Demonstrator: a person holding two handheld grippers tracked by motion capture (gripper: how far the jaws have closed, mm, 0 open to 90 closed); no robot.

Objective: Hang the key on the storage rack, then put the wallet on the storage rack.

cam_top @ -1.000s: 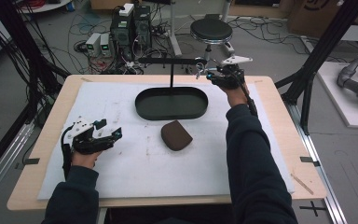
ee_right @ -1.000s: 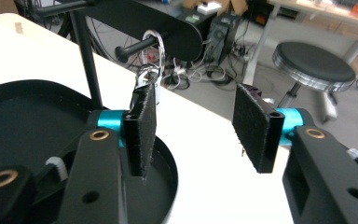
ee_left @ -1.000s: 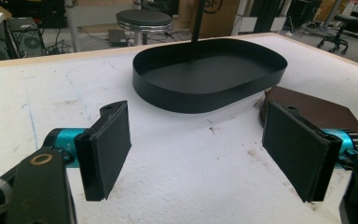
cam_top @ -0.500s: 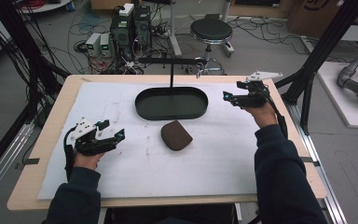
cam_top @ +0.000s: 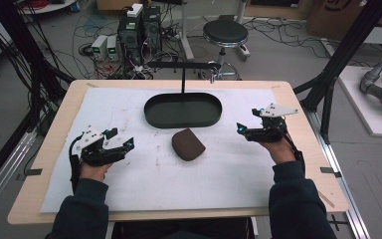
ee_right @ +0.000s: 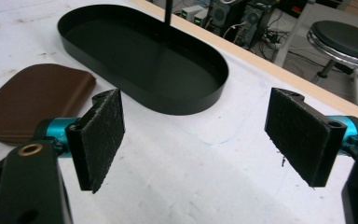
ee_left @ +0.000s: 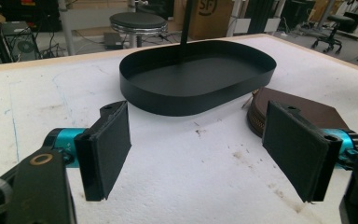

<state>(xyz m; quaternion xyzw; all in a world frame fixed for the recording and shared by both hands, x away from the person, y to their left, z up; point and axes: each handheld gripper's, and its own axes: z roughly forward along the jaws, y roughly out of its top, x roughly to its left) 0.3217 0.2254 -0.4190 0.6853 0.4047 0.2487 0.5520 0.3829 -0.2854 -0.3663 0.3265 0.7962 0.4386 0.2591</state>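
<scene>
A black oval tray stands at the middle back of the white mat, with a thin post and crossbar rising behind it. A small metal piece hangs at the bar's right end. A brown pouch lies just in front of the tray. My left gripper rests open on the mat at the left, aimed at the tray and pouch. My right gripper hovers right of the tray and the pouch. Its jaws have just been opening and are wide apart, with nothing between them.
The white mat covers most of the wooden table. Black frame struts rise by the right rear corner. A stool, computers and cables sit on the floor behind the table.
My right gripper has left the right end of the crossbar and come rightward and nearer, down toward the mat. Its jaws have opened wider. The left gripper has stayed put.
</scene>
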